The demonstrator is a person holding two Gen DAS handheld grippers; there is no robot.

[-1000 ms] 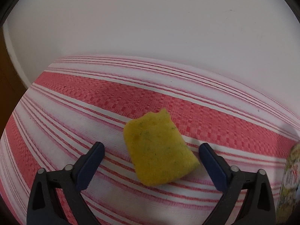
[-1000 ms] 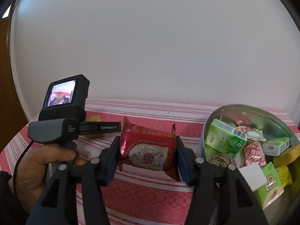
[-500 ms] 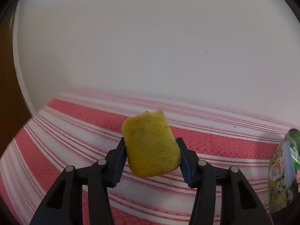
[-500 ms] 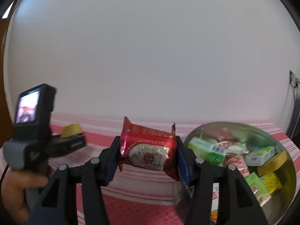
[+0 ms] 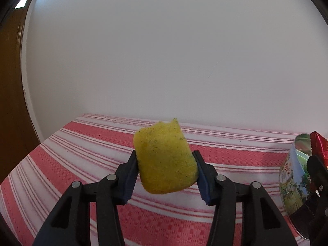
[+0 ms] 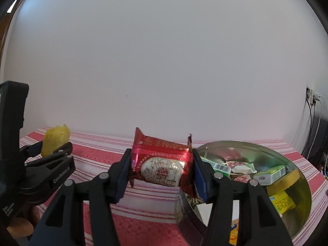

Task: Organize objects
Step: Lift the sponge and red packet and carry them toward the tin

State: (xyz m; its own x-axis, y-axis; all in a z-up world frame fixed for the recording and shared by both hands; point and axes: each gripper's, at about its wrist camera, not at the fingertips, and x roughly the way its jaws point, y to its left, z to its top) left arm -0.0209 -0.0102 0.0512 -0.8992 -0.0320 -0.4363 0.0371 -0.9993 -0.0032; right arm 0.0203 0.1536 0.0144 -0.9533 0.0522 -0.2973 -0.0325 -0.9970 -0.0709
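My left gripper is shut on a yellow sponge, held clear above the red-and-white striped cloth. The same sponge shows at the left of the right wrist view, in the left gripper's fingers. My right gripper is shut on a red foil snack packet with a white oval label, lifted just left of a round metal tin. In the left wrist view, the tin's printed wall and the red packet sit at the right edge.
The tin holds several small boxes and packets, among them a green carton and a yellow sponge. A white wall rises right behind the table. Cables and a socket hang at the far right. A wooden door edge stands left.
My left gripper closed on the yellow sponge and lifted it off the cloth, swinging toward the tin. The right gripper kept its hold on the red packet and tilted up slightly.
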